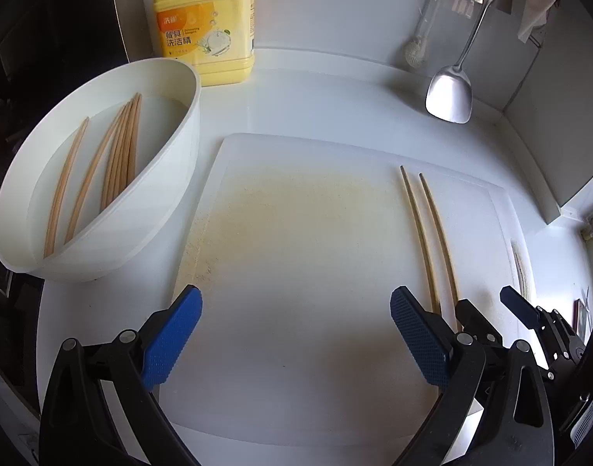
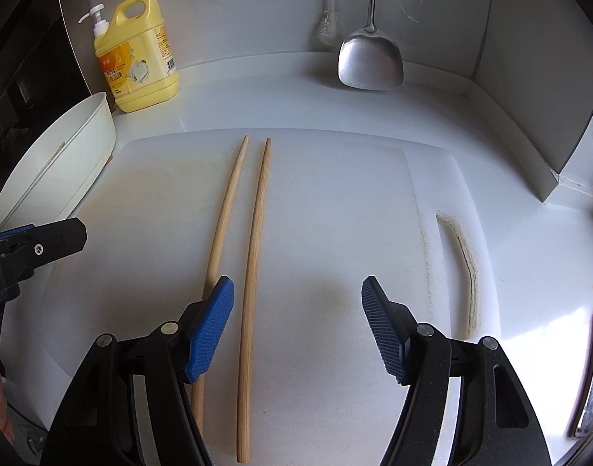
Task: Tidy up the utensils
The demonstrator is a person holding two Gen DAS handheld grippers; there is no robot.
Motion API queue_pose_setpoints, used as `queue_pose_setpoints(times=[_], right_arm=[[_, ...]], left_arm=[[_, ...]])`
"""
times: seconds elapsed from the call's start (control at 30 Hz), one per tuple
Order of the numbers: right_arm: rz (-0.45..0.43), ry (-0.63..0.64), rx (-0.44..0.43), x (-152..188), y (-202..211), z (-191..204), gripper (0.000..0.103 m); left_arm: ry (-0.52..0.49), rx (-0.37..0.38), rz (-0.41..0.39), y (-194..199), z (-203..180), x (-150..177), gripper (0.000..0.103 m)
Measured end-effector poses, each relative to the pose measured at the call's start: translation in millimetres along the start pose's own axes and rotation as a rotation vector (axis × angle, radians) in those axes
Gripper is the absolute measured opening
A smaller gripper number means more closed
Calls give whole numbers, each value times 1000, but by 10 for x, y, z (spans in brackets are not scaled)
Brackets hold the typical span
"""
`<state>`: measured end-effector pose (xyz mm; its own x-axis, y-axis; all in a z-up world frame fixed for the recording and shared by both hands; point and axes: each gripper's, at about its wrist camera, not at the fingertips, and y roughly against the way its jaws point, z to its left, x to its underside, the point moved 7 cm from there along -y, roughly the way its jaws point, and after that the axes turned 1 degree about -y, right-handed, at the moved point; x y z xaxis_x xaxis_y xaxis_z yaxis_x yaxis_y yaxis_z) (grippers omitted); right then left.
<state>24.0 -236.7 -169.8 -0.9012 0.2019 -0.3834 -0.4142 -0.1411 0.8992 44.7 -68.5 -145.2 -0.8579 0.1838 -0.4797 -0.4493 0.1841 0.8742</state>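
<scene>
Two wooden chopsticks (image 2: 253,256) lie side by side, nearly parallel and not touching, on the white cutting board (image 2: 335,213). Their tapered tips point to the far edge of the board; their thicker ends point near. More chopsticks (image 1: 117,155) lie inside the white basin (image 1: 172,163), which stands at the left, just beside the board.

Handling, as a judgement: the sticks look light, stiff and thin, with a smooth surface that may roll or slip on the board. They lie flat, so a pinch from above near the middle would likely keep each one balanced; a grip at an end would let it swing.

The right gripper (image 2: 298,318) hovers over the near part of the board with its jaws apart. One stick lies between the fingers; the other passes under the left finger. The left gripper (image 1: 296,334) hovers further left over bare board, jaws apart, holding nothing.

Beyond the board, a yellow detergent bottle (image 2: 141,58) stands at the far left against the wall. A metal spatula (image 2: 370,58) hangs at the far right, beside a dish brush (image 2: 327,27).
</scene>
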Motion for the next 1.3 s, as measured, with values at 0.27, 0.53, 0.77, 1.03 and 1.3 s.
queue_pose_setpoints(times=[0.27,0.53,0.77,1.03,1.3], right_arm=[[-15,31,-4,21,-50,-16,62],[-53,90,-11,29,-31,63,39],[-66,140,-50,25,-12,124,7],[-60,89,-55,-97,-74,-191,7],[-51,71,-54,-176,-119,-480,7]], left_arm=[[3,-4,8,-97,-109,-7,96],[9,2,10,-175,-168,-1,96],[7,12,8,-234,-270,8,96],[8,28,15,-337,-455,6,96],[-16,42,22,-454,-749,17,96]])
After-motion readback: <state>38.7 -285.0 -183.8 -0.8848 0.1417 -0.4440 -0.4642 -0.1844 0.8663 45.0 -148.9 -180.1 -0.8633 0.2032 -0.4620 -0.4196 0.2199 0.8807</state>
